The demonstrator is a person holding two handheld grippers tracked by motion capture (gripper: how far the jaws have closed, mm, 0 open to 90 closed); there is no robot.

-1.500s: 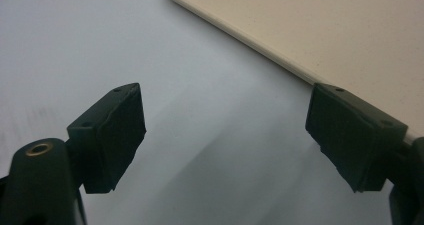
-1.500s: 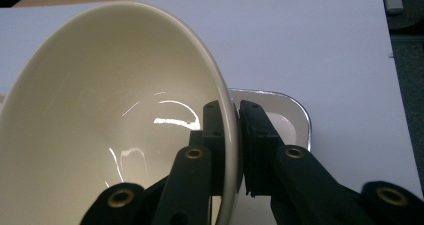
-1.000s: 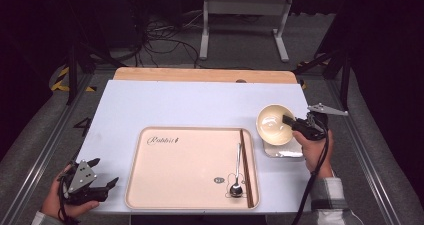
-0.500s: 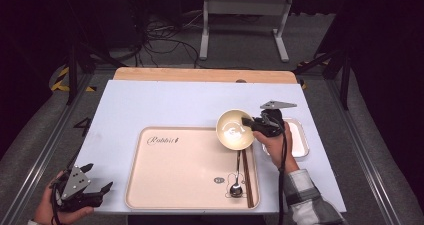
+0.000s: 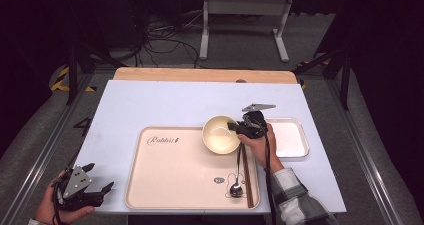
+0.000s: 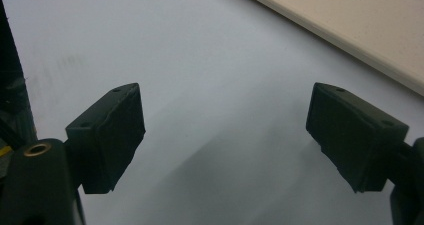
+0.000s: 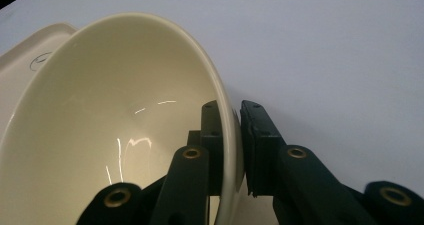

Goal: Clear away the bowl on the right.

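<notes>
1. Right gripper (image 5: 233, 127): clamped on the rim of the cream bowl (image 5: 220, 134), one jaw inside the wall, the other outside, pads pressed to both faces, as the right gripper view shows (image 7: 231, 135). The person's right hand (image 5: 257, 144) carries it from behind.
2. Cream bowl (image 7: 120, 125): held in the jaws, directly ahead of the gripper and tipped so that its glossy, empty inside faces the gripper's camera. In the high view it sits over the far right corner of the tray; whether it touches the tray cannot be told.
3. Beige tray (image 5: 175, 180): under and beyond the bowl, a printed script word near its far left corner.
4. Chopsticks (image 5: 246, 177): on the tray, just below the right hand, lying lengthwise along the tray's right edge.
5. Spoon (image 5: 235, 185): beside the chopsticks, its bowl toward the tray's near edge.
6. Small white tray (image 5: 295, 140): behind the right gripper, flat on the table sheet (image 5: 150, 105).
7. Left gripper (image 5: 102, 189): well apart from the bowl, at the near left corner of the table, jaws spread wide with nothing between them (image 6: 225, 140); only the pale sheet lies ahead of it, the beige tray's edge (image 6: 350, 30) to one side.
</notes>
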